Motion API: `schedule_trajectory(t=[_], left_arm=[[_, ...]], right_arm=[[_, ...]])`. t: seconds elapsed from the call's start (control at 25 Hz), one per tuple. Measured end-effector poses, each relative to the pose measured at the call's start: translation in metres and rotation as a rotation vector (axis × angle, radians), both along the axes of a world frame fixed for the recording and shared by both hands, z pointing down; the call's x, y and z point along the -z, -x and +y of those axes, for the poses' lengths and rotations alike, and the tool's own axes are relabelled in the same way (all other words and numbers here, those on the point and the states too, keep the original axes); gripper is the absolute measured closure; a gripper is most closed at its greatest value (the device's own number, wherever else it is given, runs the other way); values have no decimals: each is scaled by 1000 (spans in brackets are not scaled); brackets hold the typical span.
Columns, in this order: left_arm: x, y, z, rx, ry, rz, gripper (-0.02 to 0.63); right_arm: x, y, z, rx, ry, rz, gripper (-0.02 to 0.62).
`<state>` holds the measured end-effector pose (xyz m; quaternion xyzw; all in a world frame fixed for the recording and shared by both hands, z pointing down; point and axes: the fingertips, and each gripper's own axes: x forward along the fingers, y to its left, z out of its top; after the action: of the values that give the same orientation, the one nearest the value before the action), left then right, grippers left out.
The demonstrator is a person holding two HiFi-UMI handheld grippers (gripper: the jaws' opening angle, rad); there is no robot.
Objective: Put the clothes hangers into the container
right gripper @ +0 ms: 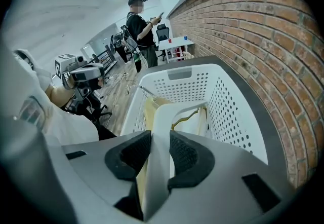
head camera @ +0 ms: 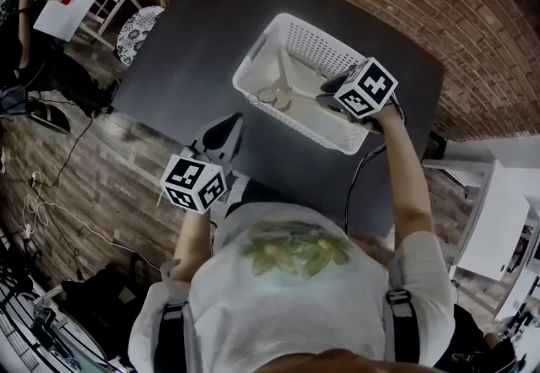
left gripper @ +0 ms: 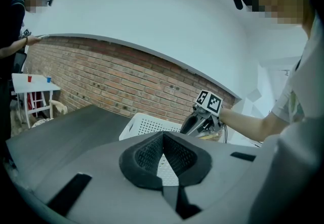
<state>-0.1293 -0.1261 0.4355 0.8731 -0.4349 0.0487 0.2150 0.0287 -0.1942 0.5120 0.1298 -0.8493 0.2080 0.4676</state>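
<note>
I read the right gripper [right gripper: 158, 142] as clamped: its jaws are closed on a white hanger [right gripper: 163, 116], with the pads pressing both flat faces of one arm. The hanger runs straight ahead of the jaws, then arches to their right, down inside the basket [right gripper: 188, 74]. I cannot tell whether its far end touches anything. The other hangers [right gripper: 146, 116], cream-coloured, lie in the basket ahead of the jaws and slightly to their left, lower than the held one. The basket's perforated wall stands to the right of the jaws and closes off the far end ahead.

In the head view the right gripper sits over one end of the basket, with its jaws pointing into it. The basket stands on the dark worktop [head camera: 186, 42].

On the left gripper [left gripper: 163, 136] the jaws are shut tip to tip, with nothing between them. It hangs over the near worktop edge, well apart from the basket, which lies ahead of its jaws. The right gripper shows ahead and to the right of them, at the basket rim.

A brick wall [right gripper: 253, 40] runs along the right of the right gripper's jaws. A person [right gripper: 139, 23] stands far ahead, beyond the worktop.
</note>
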Motion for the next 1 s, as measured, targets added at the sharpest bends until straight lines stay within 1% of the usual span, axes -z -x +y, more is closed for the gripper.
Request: schedule_trajectory(t=[0.16,0.28,0.52,0.68,0.76,0.84,1.0], left_arm=[[-2,2,0,-2,4,-3,578],[-1,-3,0,-14,4,1,578],[2,-10,0,-37,-6,2,578],[3,-10,1,-41,-10,0,578],[3,-10,0,-44,-10,0,578],[3,-12,-1,-48,-9,2,578],[4,-19,-3,-66,-16,-5,578]], right_arm=[[-2,1,0,-25,2,-19,462],[-2,-1,-2,-35,-33,-14,448],[0,-5,-5,-36,-132,3,423],[7,-11,-6,-17,-249,60,423],[15,-12,-5,-18,-295,61,423],[27,-11,-4,-43,-335,24,423],[61,-5,-4,-152,-433,-134,425]])
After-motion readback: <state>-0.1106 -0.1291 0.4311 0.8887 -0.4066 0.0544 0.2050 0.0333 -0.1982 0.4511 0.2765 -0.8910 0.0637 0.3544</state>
